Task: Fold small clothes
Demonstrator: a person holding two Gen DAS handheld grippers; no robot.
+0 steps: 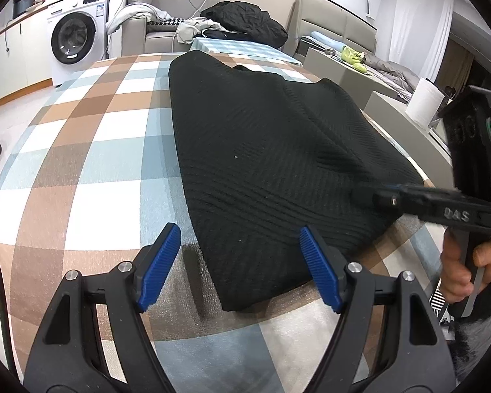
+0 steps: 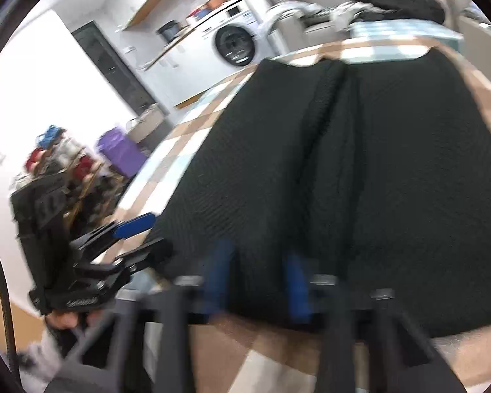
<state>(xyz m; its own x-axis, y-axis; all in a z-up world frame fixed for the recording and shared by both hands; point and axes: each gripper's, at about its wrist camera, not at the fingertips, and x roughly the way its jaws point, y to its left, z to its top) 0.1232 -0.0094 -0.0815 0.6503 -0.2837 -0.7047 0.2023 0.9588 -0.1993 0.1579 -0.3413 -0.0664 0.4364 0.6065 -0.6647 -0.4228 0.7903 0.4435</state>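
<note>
A black ribbed-knit garment (image 1: 271, 150) lies flat on the counter, already folded into a long, roughly rectangular slab. It runs from 6 o'clock, its near hem squared off, toward 12 o'clock, with a soft lengthwise crease (image 2: 327, 150) down its middle.

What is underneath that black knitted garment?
The black knitted garment lies on a checked tablecloth in brown, white and pale blue, which shows on all sides. Whatever lies directly beneath the garment is covered, so only the cloth's pattern can be presumed there.

Left gripper (image 1: 239, 268) angled down, jaws wide apart; right gripper (image 2: 258, 278) angled down, blurred.
</note>
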